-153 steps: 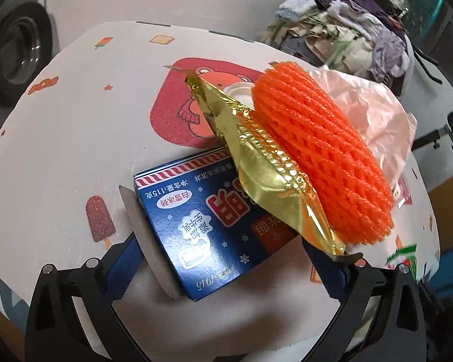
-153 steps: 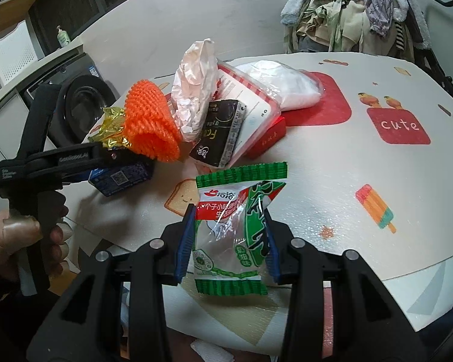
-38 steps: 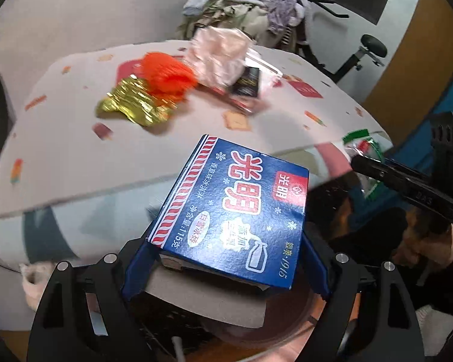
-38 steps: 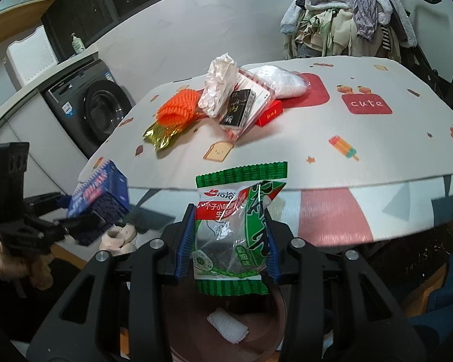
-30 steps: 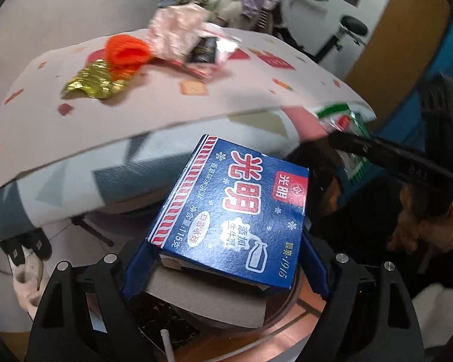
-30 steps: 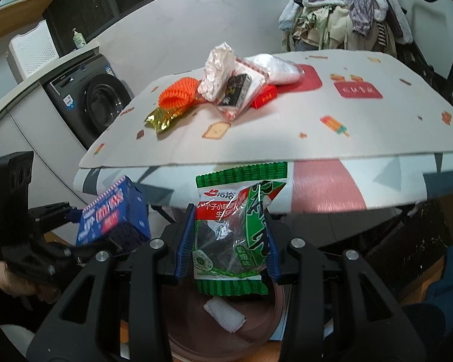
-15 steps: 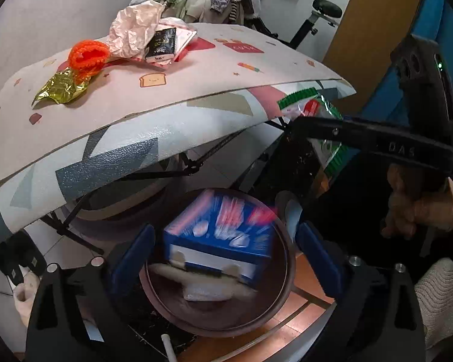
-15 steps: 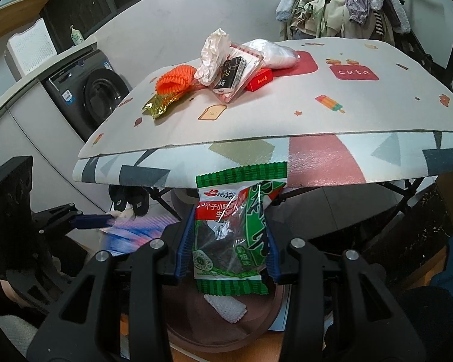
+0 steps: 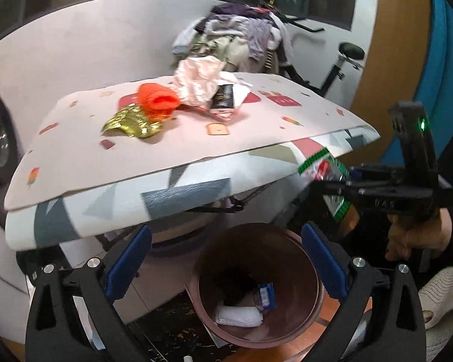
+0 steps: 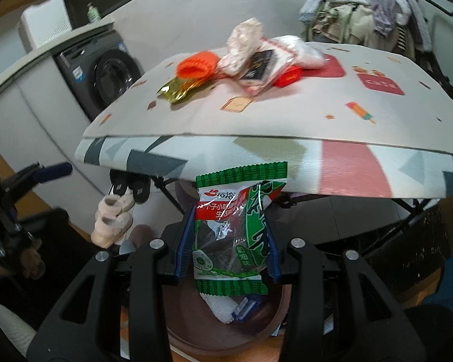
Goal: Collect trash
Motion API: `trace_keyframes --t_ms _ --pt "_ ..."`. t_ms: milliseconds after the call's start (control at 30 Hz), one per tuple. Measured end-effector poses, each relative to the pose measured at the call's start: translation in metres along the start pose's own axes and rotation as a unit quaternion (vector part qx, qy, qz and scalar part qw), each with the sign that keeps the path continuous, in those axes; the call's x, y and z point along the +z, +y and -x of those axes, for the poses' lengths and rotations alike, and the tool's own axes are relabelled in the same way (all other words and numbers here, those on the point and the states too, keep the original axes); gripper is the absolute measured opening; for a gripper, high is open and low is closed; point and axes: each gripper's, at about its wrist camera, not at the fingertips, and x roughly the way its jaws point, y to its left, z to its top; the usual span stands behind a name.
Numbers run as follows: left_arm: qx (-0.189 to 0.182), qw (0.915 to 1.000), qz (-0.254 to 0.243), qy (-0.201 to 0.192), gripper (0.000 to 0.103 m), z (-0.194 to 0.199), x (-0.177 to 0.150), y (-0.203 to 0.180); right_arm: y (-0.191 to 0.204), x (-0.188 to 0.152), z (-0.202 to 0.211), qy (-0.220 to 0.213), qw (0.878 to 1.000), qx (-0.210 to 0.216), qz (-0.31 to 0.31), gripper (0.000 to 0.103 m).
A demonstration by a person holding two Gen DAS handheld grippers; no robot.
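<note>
My left gripper hangs over the brown bin, its jaws opening with nothing between them. The blue milk box lies at the bottom of the bin beside a white wad. My right gripper is shut on a green snack packet just above the bin's rim; the left wrist view shows the same packet at the right. On the table lie an orange foam net, a gold wrapper, a crumpled pink bag and a black packet.
The bin stands on the floor under the table's front edge, among the table's folding legs. A washing machine is at the left, slippers lie below it, and a clothes pile rises behind the table. A red box sits on the table.
The blue box has left my left gripper and dropped into the bin; the left jaws spread wider and tilted up. My right gripper with the packet sank closer to the bin.
</note>
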Motion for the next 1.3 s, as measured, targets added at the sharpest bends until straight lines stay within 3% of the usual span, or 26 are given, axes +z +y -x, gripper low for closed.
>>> trace_keyframes --t_ms 233,667,700,767,867,1000,1300 --pt "0.017 0.9998 0.008 0.011 0.097 -0.008 -0.003 0.004 0.018 -0.014 -0.025 0.052 0.997 0.004 0.051 0.043" --pt "0.023 0.9991 0.03 0.017 0.097 -0.013 -0.006 0.013 0.021 -0.017 -0.029 0.063 0.996 0.017 0.059 0.046" --pt "0.023 0.9991 0.03 0.017 0.097 -0.013 -0.006 0.013 0.021 -0.017 -0.029 0.063 0.996 0.017 0.059 0.047" --pt "0.024 0.9991 0.03 0.018 0.097 -0.013 -0.006 0.013 0.02 -0.017 -0.029 0.063 0.996 0.015 0.058 0.066" --pt "0.025 0.999 0.031 0.018 0.097 -0.014 -0.006 0.013 0.019 -0.016 -0.028 0.059 0.997 0.007 0.054 0.085" --pt "0.028 0.9988 0.035 0.018 0.097 -0.014 -0.006 0.016 0.014 -0.015 -0.028 0.057 0.997 0.001 0.043 0.091" --pt "0.03 0.9987 0.035 0.02 0.097 -0.015 -0.006 0.018 0.01 -0.015 -0.028 0.056 0.998 -0.008 0.035 0.094"
